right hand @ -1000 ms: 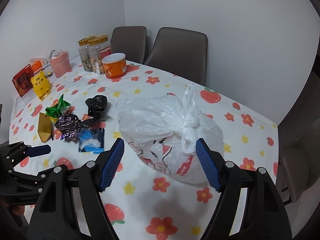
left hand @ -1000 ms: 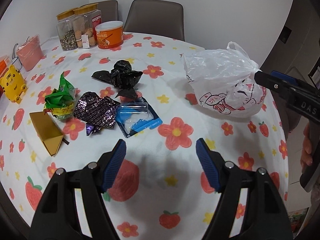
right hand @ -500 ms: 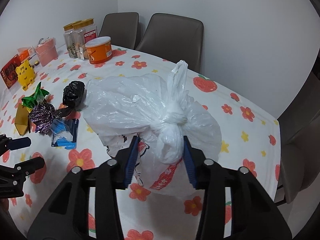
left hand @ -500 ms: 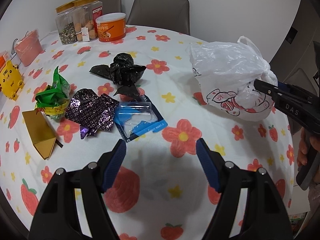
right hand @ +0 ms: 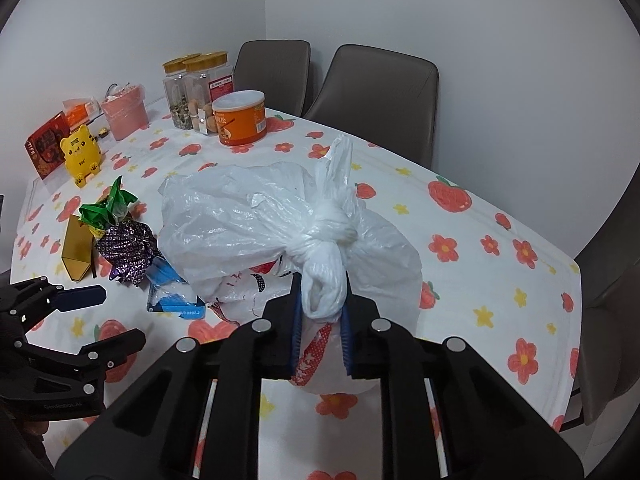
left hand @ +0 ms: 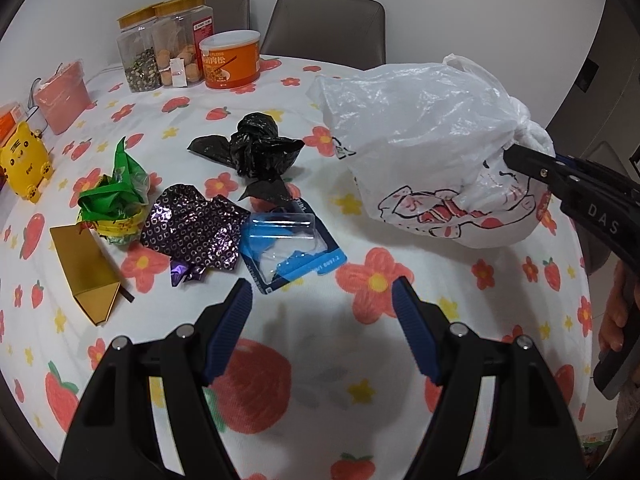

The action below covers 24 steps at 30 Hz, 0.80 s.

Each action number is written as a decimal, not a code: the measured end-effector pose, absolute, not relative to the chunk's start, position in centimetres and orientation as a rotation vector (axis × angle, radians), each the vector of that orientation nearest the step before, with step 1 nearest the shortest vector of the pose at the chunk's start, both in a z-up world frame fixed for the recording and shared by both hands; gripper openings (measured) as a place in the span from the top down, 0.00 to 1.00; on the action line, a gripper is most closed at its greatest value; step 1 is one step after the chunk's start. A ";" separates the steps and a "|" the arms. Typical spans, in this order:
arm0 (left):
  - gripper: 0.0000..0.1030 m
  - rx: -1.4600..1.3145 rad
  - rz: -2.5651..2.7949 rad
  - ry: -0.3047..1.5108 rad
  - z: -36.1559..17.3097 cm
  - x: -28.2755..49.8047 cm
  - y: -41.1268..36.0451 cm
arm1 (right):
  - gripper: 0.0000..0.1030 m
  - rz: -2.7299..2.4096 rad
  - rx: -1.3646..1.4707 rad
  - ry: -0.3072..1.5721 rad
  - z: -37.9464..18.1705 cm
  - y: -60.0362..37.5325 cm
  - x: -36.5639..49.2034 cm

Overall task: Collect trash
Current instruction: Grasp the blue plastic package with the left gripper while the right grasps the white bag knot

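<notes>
Right gripper (right hand: pixel 320 316), jaws having just closed, pinches the knot of the white bag (right hand: pixel 256 224) resting on the table (right hand: pixel 500 280); left gripper (left hand: pixel 322 308) hovers wide and empty before uncollected wrappers (left hand: pixel 196 228), so collection has barely begun.

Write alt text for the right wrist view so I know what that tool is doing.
The right tool has just closed on the knotted neck of the tied white plastic bag, which sits on the flower-and-strawberry tablecloth. Loose wrappers lie left of the bag, among them a crumpled purple foil wrapper, and the open left tool is at the left edge.
</notes>
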<state>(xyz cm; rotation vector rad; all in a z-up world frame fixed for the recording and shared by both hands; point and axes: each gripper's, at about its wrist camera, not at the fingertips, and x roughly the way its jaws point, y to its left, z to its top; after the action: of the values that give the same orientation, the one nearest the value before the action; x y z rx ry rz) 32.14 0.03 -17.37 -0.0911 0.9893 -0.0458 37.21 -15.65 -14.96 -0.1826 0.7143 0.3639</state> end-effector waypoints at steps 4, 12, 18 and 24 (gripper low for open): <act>0.30 -0.098 -0.025 0.979 -17.6 33.4 0.6 | 0.86 0.369 -0.168 0.704 -14.7 -15.0 38.0; 0.30 -0.113 0.048 0.996 -20.0 36.9 1.1 | 0.86 0.385 -0.164 0.700 -14.8 -14.0 39.1; 0.30 -0.102 0.091 1.035 -22.6 39.0 1.1 | 0.86 0.390 -0.167 0.710 -15.3 -13.8 40.0; 0.31 -0.074 0.142 1.037 -23.6 40.0 1.1 | 0.86 0.404 -0.184 0.716 -15.8 -13.5 40.5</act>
<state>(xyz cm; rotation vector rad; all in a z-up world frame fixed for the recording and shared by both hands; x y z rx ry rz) 40.01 1.07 -23.64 -0.0738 1.0365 0.1419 40.55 -13.52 -15.79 -0.1841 0.7157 0.4035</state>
